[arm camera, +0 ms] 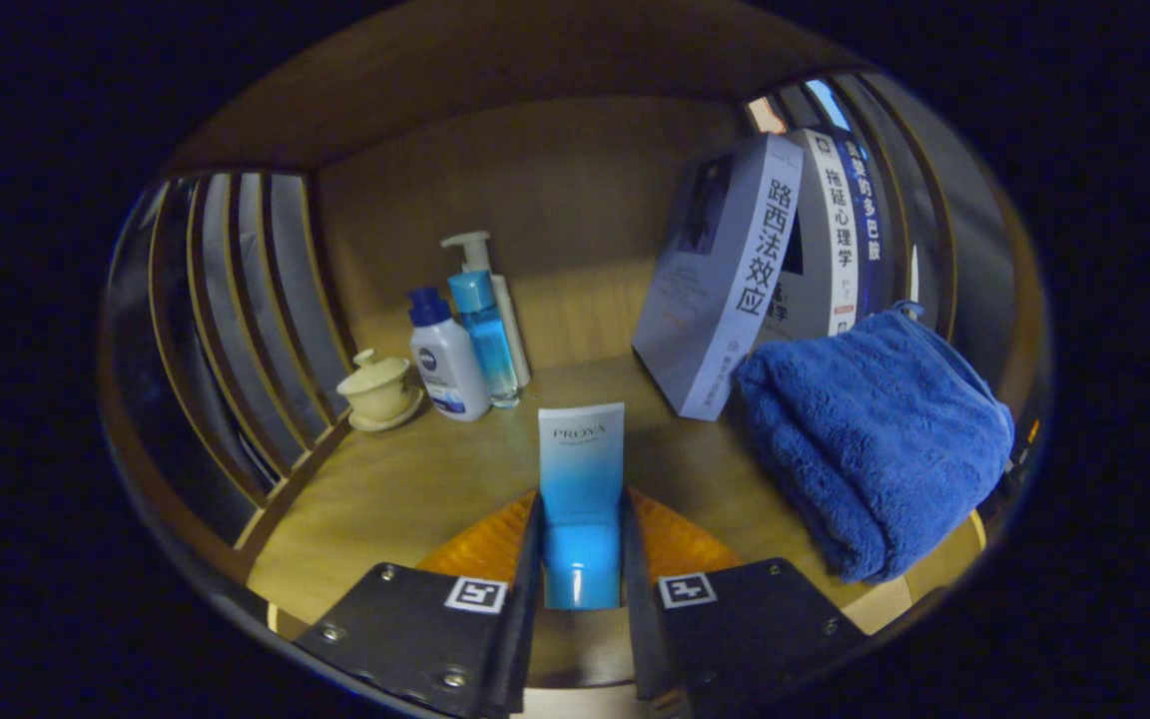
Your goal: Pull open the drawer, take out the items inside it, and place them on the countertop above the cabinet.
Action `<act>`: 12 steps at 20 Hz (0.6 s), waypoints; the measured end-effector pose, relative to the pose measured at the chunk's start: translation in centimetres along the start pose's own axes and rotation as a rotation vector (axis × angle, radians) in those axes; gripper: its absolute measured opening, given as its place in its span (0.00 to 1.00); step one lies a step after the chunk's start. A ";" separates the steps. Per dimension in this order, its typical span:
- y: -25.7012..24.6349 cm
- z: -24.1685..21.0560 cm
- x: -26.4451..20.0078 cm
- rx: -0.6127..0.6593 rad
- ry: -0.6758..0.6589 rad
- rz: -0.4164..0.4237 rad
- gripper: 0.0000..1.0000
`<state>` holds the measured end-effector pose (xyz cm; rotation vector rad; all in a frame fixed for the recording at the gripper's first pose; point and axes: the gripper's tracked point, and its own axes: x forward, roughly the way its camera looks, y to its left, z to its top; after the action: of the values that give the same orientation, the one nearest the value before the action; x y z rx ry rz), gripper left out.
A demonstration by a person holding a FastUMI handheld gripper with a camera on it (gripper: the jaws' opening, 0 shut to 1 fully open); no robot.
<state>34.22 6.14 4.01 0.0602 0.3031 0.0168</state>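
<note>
The tube (581, 469) held between the jaws of the gripper (581, 559), both pressing on it, fades from white at its far end through pale blue to a bright blue cap. The bench (405, 489) is a warm yellow-brown wood, as is the back wall behind it. A folded towel (869, 449) is deep royal blue and fluffy. The leaning book (725, 280) is pale lavender-grey with dark characters on its spine. The small bottle (447, 359) is white with a dark blue cap; the bottle beside it (483, 335) is clear blue. The lidded cup (377, 389) is cream. The pump bottle (505, 310) is white.
</note>
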 end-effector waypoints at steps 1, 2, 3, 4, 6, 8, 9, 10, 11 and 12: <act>-0.1 -0.4 0.1 -0.005 0.003 0.002 0.42; 0.0 -0.1 0.2 -0.006 -0.020 0.004 0.43; -0.1 -0.3 -0.1 -0.012 -0.019 0.006 0.42; 0.1 0.0 -0.6 -0.010 -0.021 0.007 0.42; 0.3 0.3 -1.6 0.004 -0.030 0.014 0.66; 0.5 1.4 -3.6 0.013 -0.052 0.019 0.89; 0.5 1.8 -4.4 0.007 -0.065 0.019 1.00; 0.4 2.2 -5.4 -0.005 -0.085 0.016 1.00; 0.3 2.8 -6.7 -0.027 -0.108 0.012 1.00; 0.3 3.4 -7.8 -0.053 -0.131 0.013 1.00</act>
<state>27.74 6.07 9.56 0.0102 0.1712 0.0333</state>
